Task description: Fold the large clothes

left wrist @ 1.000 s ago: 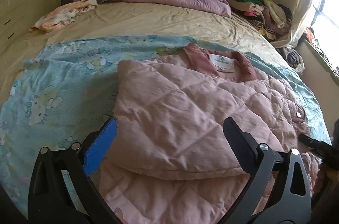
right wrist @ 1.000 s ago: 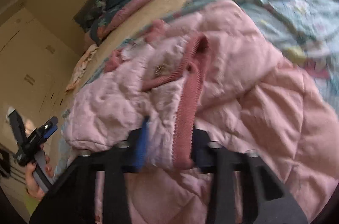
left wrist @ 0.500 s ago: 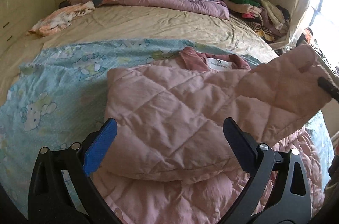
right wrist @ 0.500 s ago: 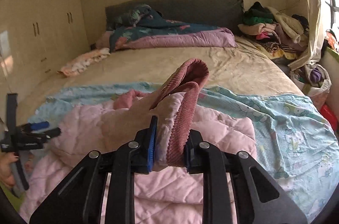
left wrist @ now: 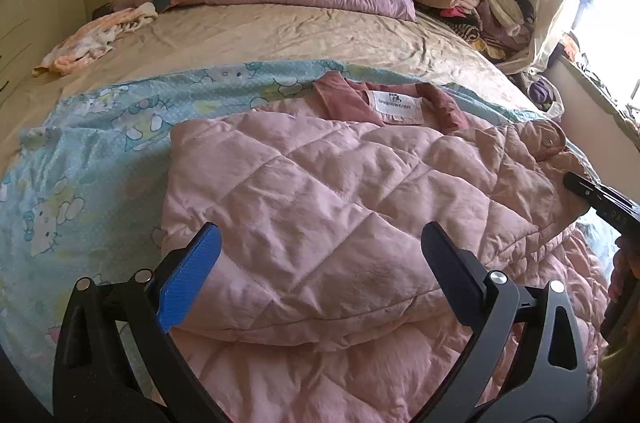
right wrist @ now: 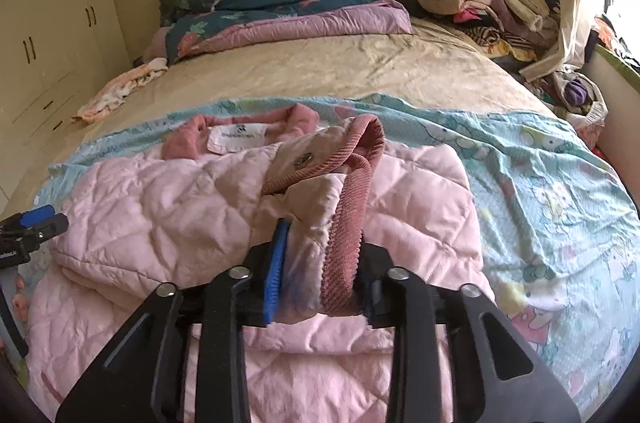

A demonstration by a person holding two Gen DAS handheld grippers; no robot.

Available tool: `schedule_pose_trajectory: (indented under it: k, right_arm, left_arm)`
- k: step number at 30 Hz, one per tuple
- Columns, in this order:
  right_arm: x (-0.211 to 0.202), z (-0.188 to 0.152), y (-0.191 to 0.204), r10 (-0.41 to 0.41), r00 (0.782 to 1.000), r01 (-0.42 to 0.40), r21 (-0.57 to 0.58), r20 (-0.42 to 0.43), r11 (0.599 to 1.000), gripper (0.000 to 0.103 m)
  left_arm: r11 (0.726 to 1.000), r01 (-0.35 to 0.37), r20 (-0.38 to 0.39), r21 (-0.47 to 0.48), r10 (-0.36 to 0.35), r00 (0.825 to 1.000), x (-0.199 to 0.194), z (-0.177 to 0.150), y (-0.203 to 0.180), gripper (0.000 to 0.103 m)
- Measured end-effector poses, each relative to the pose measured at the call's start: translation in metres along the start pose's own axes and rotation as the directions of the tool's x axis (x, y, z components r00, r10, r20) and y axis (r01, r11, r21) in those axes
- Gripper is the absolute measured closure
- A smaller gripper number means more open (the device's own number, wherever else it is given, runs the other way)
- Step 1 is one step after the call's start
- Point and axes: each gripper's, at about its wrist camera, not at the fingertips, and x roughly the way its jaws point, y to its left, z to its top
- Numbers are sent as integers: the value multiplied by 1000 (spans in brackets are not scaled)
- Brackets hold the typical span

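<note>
In the left wrist view, a pink quilted jacket (left wrist: pixel 320 191) is seen spread on a blue cartoon-print sheet (left wrist: pixel 80 159) on the bed (left wrist: pixel 280 39), one sleeve folded across its body. The left claw (left wrist: pixel 320 263) is held wide open above it, gripping nothing. In the right wrist view, the sleeve's ribbed cuff (right wrist: pixel 348 223) is seen between the pads of the right claw (right wrist: pixel 320 271), whose jaws have just been opening; whether the pads press the cuff cannot be told.
</note>
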Motion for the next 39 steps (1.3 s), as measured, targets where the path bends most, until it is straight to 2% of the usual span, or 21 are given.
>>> schedule_pose_trajectory:
  k: [4, 7, 10, 17, 19, 21, 25, 30, 35, 39]
  right_arm:
    - [-8, -1, 4, -57, 998, 58, -36, 30, 998, 40]
    - [-15, 3, 6, -53, 997, 55, -43, 48, 998, 35]
    - [-22, 9, 11, -28, 998, 32, -63, 56, 998, 31]
    - [-31, 20, 39, 36, 998, -30, -126, 50, 992, 29]
    - [-32, 23, 48, 50, 997, -42, -146, 53, 988, 17]
    - [-32, 24, 56, 63, 996, -53, -163, 57, 985, 17]
    - [-18, 25, 72, 79, 997, -75, -186, 16, 980, 17]
    - [18, 16, 88, 98, 990, -117, -212, -101, 970, 17]
    - [55, -3, 86, 50, 976, -93, -199, -213, 976, 16]
    - [74, -14, 81, 47, 969, -89, -167, -243, 982, 12]
  left_arm:
    - [1000, 10, 1, 2, -10, 1000, 1, 0, -2, 10]
    - [1000, 15, -7, 15, -15, 1000, 4, -1, -4, 11]
    - [999, 17, -37, 32, -16, 999, 10, -5, -8, 24]
    - [999, 20, -89, 28, -17, 996, 26, -16, -8, 24]
    - [999, 18, -101, 31, -15, 995, 31, -19, -7, 23]
    - [999, 23, -112, 26, -20, 994, 34, -22, -5, 22]
    - [999, 20, -120, 31, -16, 993, 39, -25, -4, 22]
    - [999, 20, -123, 30, -17, 992, 39, -26, -4, 22]
    - [999, 20, -127, 30, -16, 992, 39, -25, -4, 22]
    - [999, 15, -129, 37, -10, 992, 40, -26, -7, 22]
